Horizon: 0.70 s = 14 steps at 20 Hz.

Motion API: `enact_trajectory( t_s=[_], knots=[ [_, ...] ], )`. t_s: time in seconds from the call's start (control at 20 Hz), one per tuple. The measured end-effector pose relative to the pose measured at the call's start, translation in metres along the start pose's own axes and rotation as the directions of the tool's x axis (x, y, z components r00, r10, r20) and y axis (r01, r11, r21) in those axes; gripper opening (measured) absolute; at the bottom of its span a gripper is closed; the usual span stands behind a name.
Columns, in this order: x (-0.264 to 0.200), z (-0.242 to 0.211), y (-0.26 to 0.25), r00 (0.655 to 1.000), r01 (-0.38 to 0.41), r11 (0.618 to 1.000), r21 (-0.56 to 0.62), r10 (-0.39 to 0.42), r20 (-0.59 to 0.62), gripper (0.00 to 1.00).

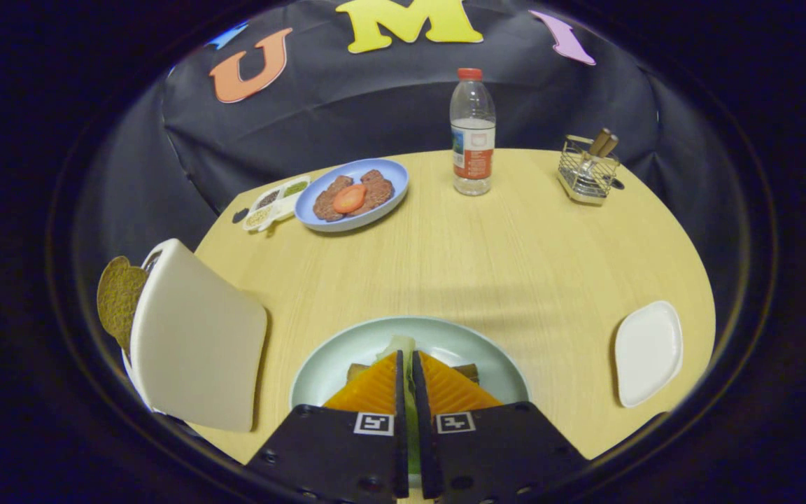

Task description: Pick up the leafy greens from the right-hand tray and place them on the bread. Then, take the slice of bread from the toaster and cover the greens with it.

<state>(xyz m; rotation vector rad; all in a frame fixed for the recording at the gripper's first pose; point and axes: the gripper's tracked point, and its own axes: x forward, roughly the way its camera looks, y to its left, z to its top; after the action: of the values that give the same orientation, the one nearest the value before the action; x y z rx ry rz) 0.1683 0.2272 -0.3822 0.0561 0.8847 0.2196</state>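
Note:
My gripper (405,358) is shut on the leafy greens (411,420), a thin green strip pinched between the two fingers, with a pale leaf tip (400,343) poking out just beyond them. The fingers hang low over the pale green plate (347,350), where brown bread (357,371) peeks out on either side under the fingertips. To the left stands the white toaster (196,336) with a brown bread slice (118,299) sticking out of its far side. The white tray (648,353) to the right lies bare.
A blue plate (389,175) with meat patties (375,192) and a tomato slice (349,198) sits at the back left, beside a small condiment tray (273,205). A water bottle (473,140) and a wire basket (587,171) of utensils stand at the back.

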Motion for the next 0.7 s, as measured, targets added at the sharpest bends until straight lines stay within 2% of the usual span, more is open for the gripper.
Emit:
enact_trajectory(
  t_s=[0.1,0.2,0.35,0.55,0.7],
  knots=[
    [-0.002,0.003,0.007,1.000,-0.014,1.000,-0.026,0.015,0.012,0.08],
    [-0.006,0.006,0.007,0.999,0.003,0.999,-0.040,-0.002,0.033,0.25],
    [-0.020,0.011,0.011,0.998,0.014,0.998,-0.058,-0.010,0.065,0.56],
    [-0.055,0.025,0.017,0.990,0.043,0.994,-0.097,-0.029,0.137,0.89],
    [-0.091,0.040,0.028,0.978,0.057,0.991,-0.122,-0.031,0.208,0.96]
  ],
)
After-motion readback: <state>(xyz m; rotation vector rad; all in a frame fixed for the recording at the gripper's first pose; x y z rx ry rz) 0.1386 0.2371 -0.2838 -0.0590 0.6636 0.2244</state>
